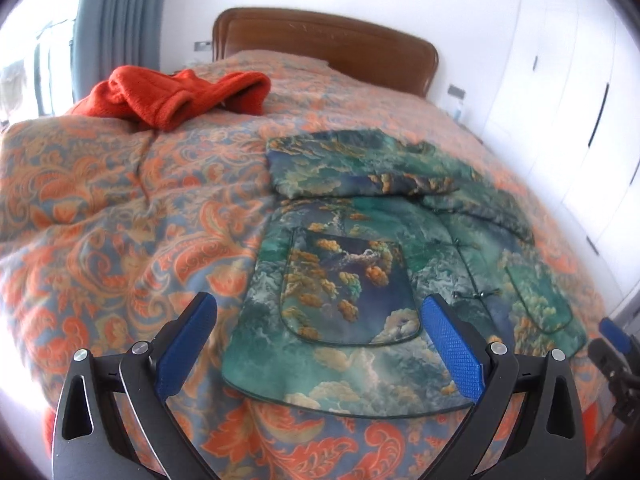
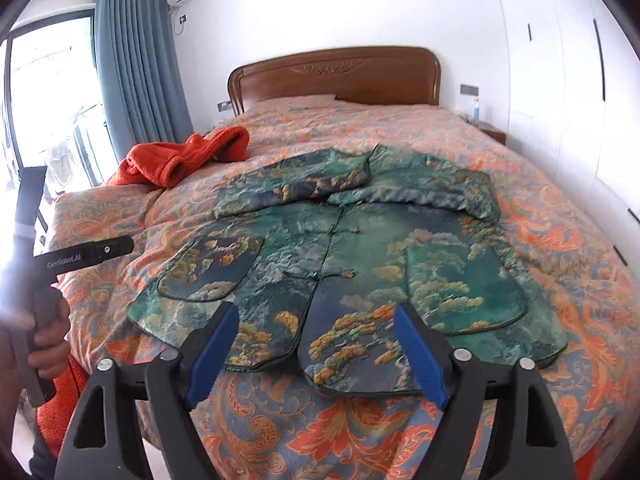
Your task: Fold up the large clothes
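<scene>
Blue fingers: we see our right gripper (image 2: 316, 354) spread wide, holding nothing; the left gripper (image 1: 320, 344) is wide and empty too.
Jacket: the green jacket (image 2: 344, 256) lies flat just past our fingers, sleeves folded across its top.
Bed cover: orange bedspread (image 2: 560, 248) under it.
Far left: red robe (image 2: 180, 160).

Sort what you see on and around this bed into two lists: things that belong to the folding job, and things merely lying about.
Belongs to the job:
- green patterned jacket, spread flat, sleeves folded across its top
- left gripper, open
- right gripper, open

Just lying about:
- orange fleece garment, crumpled near the bed's left edge
- bottle on the nightstand
- paisley bedspread
</scene>
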The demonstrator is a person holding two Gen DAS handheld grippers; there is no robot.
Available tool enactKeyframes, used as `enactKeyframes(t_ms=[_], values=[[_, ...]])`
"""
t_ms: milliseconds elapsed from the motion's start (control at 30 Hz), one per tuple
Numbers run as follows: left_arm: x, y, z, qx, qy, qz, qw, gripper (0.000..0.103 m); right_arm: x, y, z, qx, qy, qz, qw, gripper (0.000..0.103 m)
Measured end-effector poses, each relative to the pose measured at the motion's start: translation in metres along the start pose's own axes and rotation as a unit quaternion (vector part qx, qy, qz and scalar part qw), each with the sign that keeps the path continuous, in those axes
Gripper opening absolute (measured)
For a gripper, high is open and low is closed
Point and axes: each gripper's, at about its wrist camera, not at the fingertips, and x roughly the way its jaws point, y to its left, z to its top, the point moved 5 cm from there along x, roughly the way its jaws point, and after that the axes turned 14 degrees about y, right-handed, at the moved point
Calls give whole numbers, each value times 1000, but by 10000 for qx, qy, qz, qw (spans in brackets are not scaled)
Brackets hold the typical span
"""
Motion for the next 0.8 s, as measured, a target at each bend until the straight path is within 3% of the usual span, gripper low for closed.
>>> enactKeyframes(t_ms=[200, 333, 500, 667, 800], values=[[-3, 9, -20, 274, -94, 681, 9973, 102, -9, -9, -1, -128, -376, -444, 9982, 87], [-4, 21, -31, 346, 64, 716, 9968, 102, -10, -23, -4, 43, -404, -457, 9981, 87], [7, 31, -37, 363, 278, 1155, 9923, 102, 1, -53, -15, 585, -252, -434, 9970, 88], [21, 39, -35, 227, 782, 803, 9934, 102, 5, -91, -22, 1025, -55, -507, 9934, 88], [33, 56, -23, -48, 937, 447, 9946, 102, -9, -135, -17, 1041, -84, -955, 9899, 91]])
